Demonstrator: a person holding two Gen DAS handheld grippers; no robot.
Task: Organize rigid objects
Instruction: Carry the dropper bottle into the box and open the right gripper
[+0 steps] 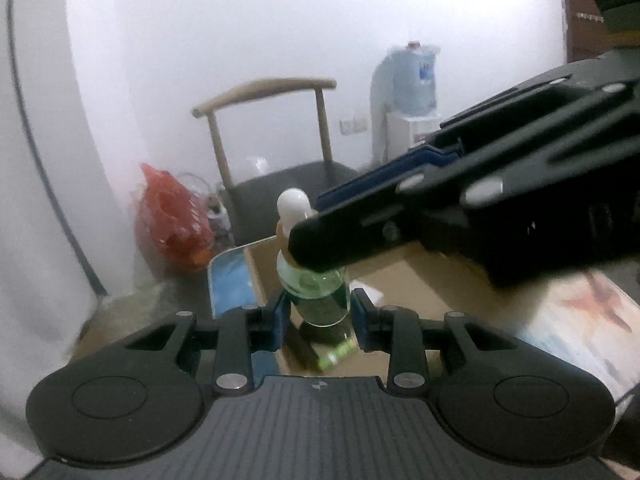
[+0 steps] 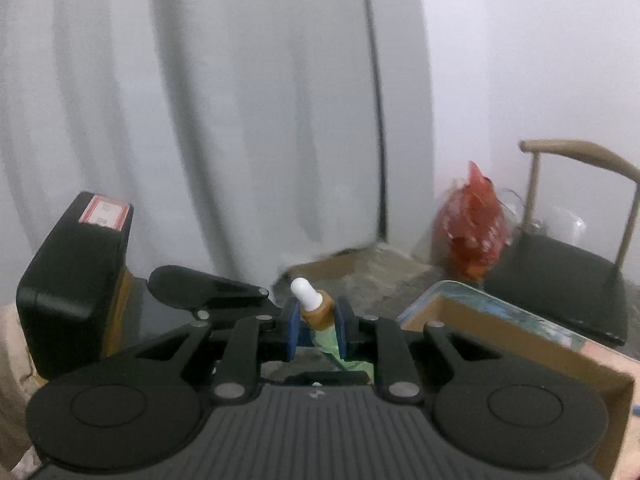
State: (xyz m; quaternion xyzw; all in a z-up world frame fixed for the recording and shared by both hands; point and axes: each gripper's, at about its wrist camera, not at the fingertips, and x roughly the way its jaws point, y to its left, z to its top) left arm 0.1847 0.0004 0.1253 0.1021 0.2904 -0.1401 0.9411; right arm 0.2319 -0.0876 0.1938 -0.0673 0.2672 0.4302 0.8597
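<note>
1. Both views are motion-blurred; small detail cannot be read. The label on the black box point(image 2: 76, 276) at the left of the right wrist view is illegible.
2. In the left wrist view, the neck of the dropper bottle point(image 1: 318, 292) is hidden behind the right gripper point(image 1: 310, 240), which enters from the right edge. In the right wrist view, the bottle's lower body is covered by the gripper's own housing.
3. Dropper bottle: clear green glass body, tan collar, white rubber bulb on top. It is seen upright in the left wrist view and tilted in the right wrist view.
4. Left gripper point(image 1: 318, 318): blue pads are clamped on the bottle's lower body.
5. Right gripper point(image 2: 318, 326): pads are clamped on the tan collar just below the bulb.
6. The bottle is held clear above the cardboard box point(image 1: 404, 284), gripped at both ends.
7. Inside the box, a dark oblong item and a small green tube point(image 1: 336, 354) are seen below the bottle; neither can be identified further.
8. The box's far edge is cut off by the right gripper.
</note>
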